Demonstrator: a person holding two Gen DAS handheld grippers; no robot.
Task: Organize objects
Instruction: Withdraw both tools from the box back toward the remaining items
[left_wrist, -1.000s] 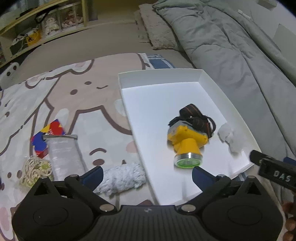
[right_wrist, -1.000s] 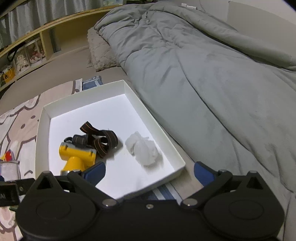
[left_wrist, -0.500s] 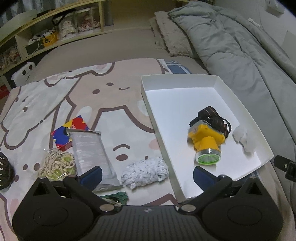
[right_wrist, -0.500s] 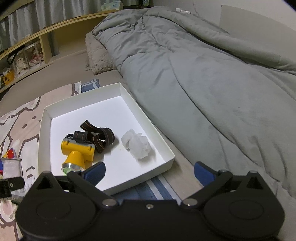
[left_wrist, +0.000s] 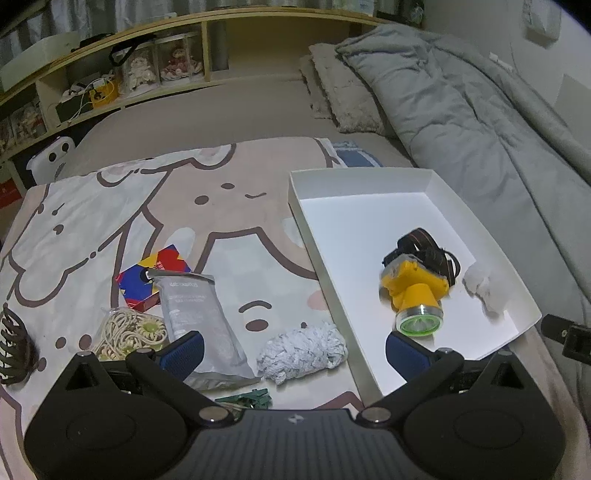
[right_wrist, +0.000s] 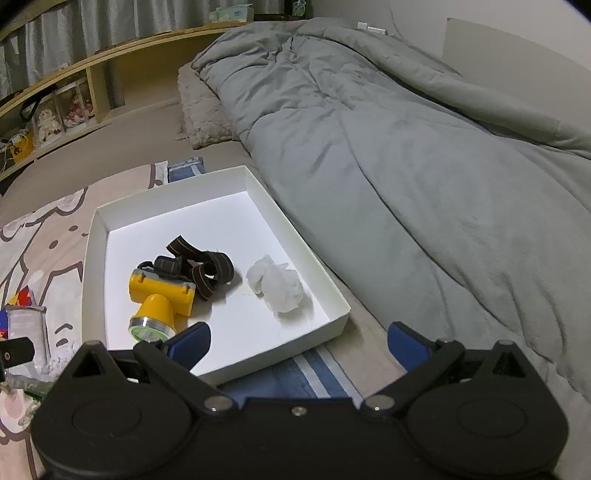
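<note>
A white box (left_wrist: 364, 179) lies on the bed and also shows in the right wrist view (right_wrist: 92, 240). In it lie a yellow headlamp (left_wrist: 415, 293) with a dark strap and a crumpled white wad (left_wrist: 482, 286); both show in the right wrist view, headlamp (right_wrist: 159, 295) and wad (right_wrist: 279, 282). Left of the box on the cartoon blanket lie a grey-white cloth bundle (left_wrist: 303, 350), a silver pouch (left_wrist: 197, 314), a colourful card box (left_wrist: 151, 275), a bundle of cream cords (left_wrist: 125, 330) and green clips (left_wrist: 247, 400). My left gripper (left_wrist: 291, 354) is open above the cloth bundle. My right gripper (right_wrist: 299, 343) is open above the box's near edge.
A grey duvet (right_wrist: 406, 166) covers the bed to the right of the box. A fluffy pillow (left_wrist: 343, 96) lies beyond it. Shelves with toys (left_wrist: 147, 70) line the back. A dark hair claw (left_wrist: 11, 349) lies at the far left. A blue striped cloth (right_wrist: 295, 380) lies under the box.
Both grippers have pulled back and up from the box. The left view has swung left, so the loose things on the blanket show more fully. Both stay open.
</note>
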